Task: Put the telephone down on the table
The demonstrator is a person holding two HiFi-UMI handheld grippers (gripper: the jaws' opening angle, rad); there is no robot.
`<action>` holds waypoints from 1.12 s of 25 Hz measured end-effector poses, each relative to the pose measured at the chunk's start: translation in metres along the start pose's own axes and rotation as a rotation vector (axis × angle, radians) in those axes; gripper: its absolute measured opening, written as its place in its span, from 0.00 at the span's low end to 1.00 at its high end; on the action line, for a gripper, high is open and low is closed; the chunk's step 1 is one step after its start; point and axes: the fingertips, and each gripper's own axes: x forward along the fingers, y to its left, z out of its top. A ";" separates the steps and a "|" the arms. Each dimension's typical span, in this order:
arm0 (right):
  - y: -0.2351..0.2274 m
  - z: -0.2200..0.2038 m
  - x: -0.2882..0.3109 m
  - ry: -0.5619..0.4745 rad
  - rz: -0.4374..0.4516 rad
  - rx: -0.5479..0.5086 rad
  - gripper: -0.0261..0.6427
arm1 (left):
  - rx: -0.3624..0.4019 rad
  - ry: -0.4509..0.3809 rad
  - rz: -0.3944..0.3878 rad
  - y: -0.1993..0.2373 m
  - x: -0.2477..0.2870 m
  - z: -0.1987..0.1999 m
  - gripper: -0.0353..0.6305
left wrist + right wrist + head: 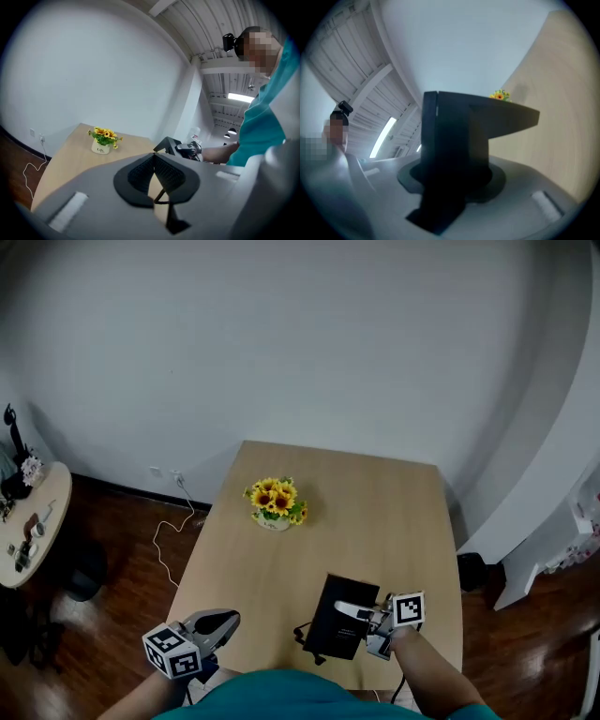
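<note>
Plainly clamped on the black telephone (336, 622), the right hand-held gripper (349, 612) held it over the counter's (375, 512) near right edge, while the left hand-held gripper (225, 622) was pressed together on nothing, and a white pot (275, 521) mid-counter contained sunflowers (275, 499).

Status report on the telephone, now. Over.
Left gripper shut, empty. Right gripper clamped on telephone, held over table near its front edge. Flower pot mid-table, clear of it.

Bare tabletop (375, 521) beside sunflower pot (275, 506)
</note>
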 end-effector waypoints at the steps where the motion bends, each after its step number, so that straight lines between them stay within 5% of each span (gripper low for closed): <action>1: -0.014 0.014 -0.002 0.015 0.001 -0.004 0.29 | 0.009 0.010 0.007 0.002 0.015 0.001 0.06; 9: -0.119 0.086 -0.001 0.032 -0.008 0.043 0.29 | -0.009 0.124 -0.001 0.019 0.085 -0.010 0.06; 17: -0.211 0.095 0.008 0.119 -0.090 0.090 0.29 | -0.077 0.204 -0.058 0.031 0.117 -0.035 0.06; 28: -0.245 0.087 0.024 0.160 -0.057 0.135 0.29 | -0.131 0.217 -0.064 0.042 0.118 -0.038 0.06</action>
